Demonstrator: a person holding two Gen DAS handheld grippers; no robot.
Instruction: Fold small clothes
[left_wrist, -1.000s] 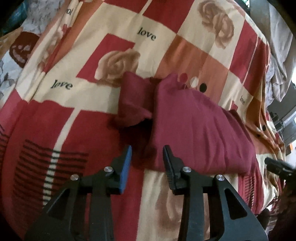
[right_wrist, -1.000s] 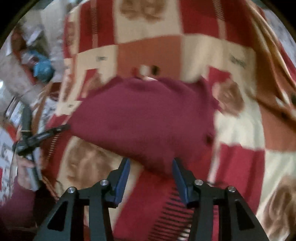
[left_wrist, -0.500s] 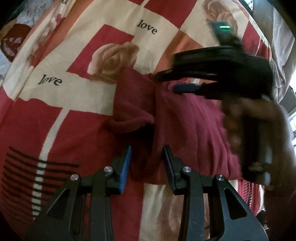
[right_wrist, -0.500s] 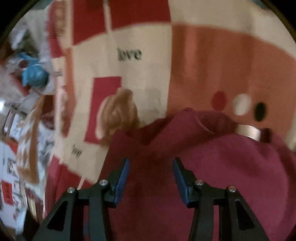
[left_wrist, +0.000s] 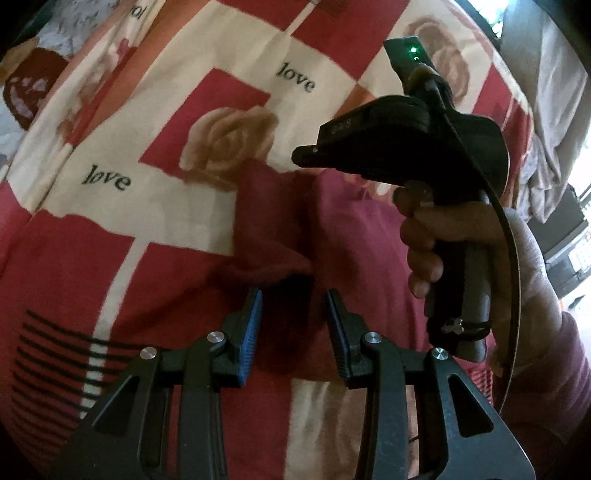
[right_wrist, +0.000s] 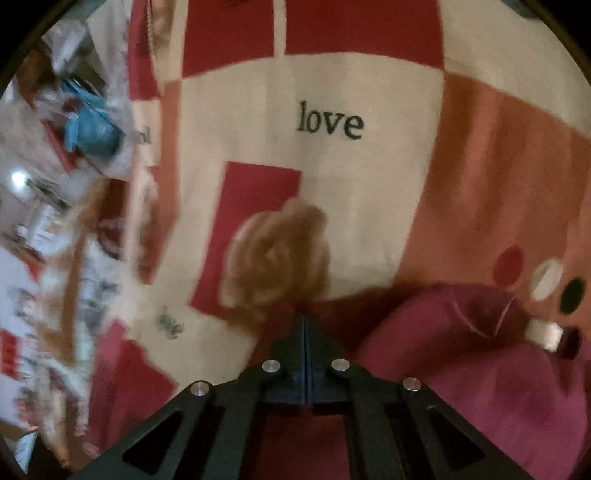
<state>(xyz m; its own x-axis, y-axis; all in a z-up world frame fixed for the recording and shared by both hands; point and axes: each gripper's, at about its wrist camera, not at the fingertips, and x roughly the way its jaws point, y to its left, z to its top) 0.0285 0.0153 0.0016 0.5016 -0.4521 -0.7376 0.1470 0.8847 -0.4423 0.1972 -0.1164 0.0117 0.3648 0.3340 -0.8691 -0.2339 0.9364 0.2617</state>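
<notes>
While the big bedsheet (left_wrist: 155, 206) is lying spread out with its red, cream and orange squares, tan roses and the word "love", a small maroon garment (left_wrist: 354, 236) is resting on top of it. The cloth is looking soft and a bit fuzzy. Its left part is folded over into a puffy flap with a rounded edge, and the wider part is spreading flat to the right.

The left gripper (left_wrist: 293, 325) is sitting low in its own view, pointing down at the near edge of the garment. Its two black fingers are standing apart with a gap between them. The blue ribbed pads (left_wrist: 251, 332) are not pressing on anything, though the dark cloth is showing in the gap.

Farther right, a hand (left_wrist: 476, 254) is wrapping around a black handle, with a dark red sleeve (left_wrist: 554, 384) behind it. It is holding the right gripper (right_wrist: 303, 321) above the garment, tilted downward.

In the right wrist view, that gripper's fingers are pressed tightly together, with only a thin blue line between them. The tip is sitting right at the far edge of the maroon flap, beside a rose on the sheet. I cannot tell if any cloth is pinched. To the right, three dots, red, white and black, are showing on an orange square.
</notes>
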